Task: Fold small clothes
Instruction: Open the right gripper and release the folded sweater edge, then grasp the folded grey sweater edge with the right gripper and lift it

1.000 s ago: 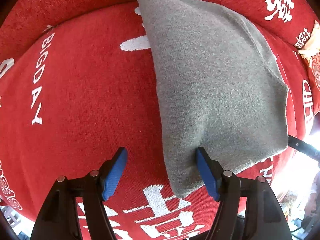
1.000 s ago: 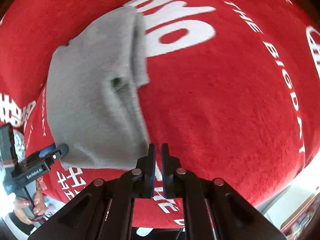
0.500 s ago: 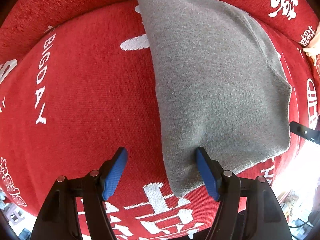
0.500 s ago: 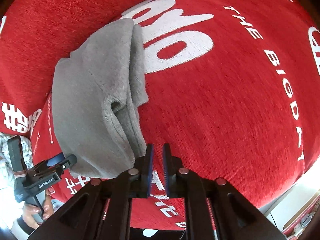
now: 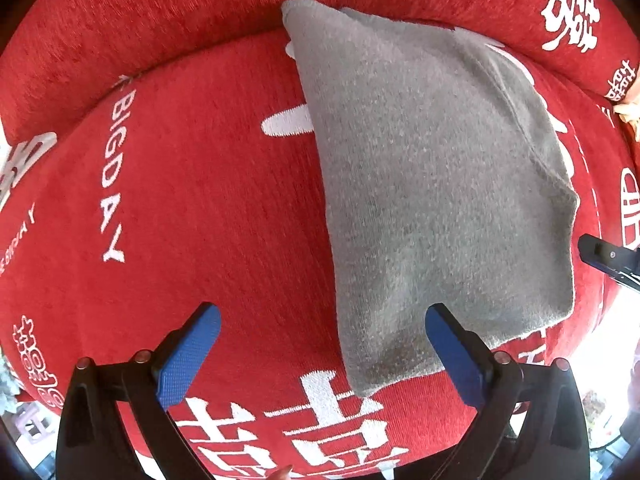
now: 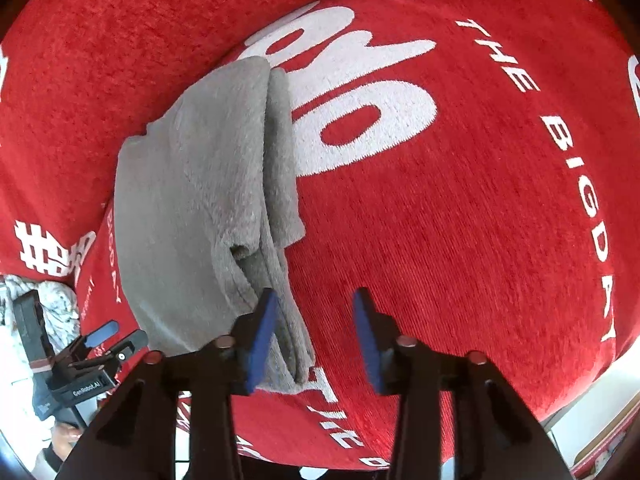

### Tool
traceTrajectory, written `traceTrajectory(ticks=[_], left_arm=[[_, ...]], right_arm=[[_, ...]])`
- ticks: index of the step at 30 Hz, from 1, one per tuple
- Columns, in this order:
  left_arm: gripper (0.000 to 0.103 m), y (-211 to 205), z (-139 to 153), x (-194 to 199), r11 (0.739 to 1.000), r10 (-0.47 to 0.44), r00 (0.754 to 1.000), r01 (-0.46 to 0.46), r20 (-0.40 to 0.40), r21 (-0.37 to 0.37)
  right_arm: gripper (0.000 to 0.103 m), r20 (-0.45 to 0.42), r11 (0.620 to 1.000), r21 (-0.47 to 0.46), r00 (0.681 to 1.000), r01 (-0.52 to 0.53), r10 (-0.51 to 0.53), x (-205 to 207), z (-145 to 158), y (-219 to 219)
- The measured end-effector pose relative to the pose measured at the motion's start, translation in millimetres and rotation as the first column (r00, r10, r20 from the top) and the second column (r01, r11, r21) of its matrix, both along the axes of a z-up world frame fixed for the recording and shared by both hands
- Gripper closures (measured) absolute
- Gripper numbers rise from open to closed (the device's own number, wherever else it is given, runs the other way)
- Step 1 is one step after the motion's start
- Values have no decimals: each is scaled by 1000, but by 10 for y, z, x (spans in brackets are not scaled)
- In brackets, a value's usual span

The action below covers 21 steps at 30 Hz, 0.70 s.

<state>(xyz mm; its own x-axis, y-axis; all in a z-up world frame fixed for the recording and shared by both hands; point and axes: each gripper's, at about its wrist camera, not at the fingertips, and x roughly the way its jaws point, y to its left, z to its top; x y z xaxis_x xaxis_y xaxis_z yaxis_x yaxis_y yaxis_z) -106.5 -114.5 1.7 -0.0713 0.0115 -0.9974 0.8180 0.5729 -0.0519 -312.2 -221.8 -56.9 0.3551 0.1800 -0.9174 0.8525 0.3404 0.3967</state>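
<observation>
A grey knitted garment lies folded in layers on the red seat cover with white lettering. My left gripper points straight down over its near corner. Its jaws are opening wide, the pads touch nothing, and the cloth's corner lies below, between them. In the right wrist view the folded garment shows its stacked edges. My right gripper hangs just above its near right corner. Its jaws are opening too, the left pad close to the cloth's edge, with nothing pressed between them.
The red backrest rises behind the seat. The seat's front edge drops off toward a bright floor. A pale patterned cloth lies off the left end. The left gripper and a hand show there.
The right jaws have gone from shut to parted beside the garment's corner. The left jaws have spread wider and the left gripper has lifted a little. The garment lies still.
</observation>
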Motion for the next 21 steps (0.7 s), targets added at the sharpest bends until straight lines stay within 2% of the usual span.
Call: traceTrajectory(ticks=[8,11,14,19,21], left_arm=[[1,-70,71,44,1000,14,1000,-14,14,-7],[1,-75,198,238,997,52,998,-50,32,-64],[1,-115,260,437,990,103,995,-101,15,-102],[1,-200,141,715,982,165,986,-164,-5,-91],[1,-238,61,788,977,186,982,-188,-35,-97]], right_arm=[[49,24,1000,5,1000,1,-2,30,8,-94],[48,55,999,26,998,20,-22,25,-5,-159],[44,86,998,50,995,41,-45,30,-37,-237],[43,150,993,103,985,65,-80,97,-103,-372],[38,177,990,118,980,73,-93,119,-125,-422]])
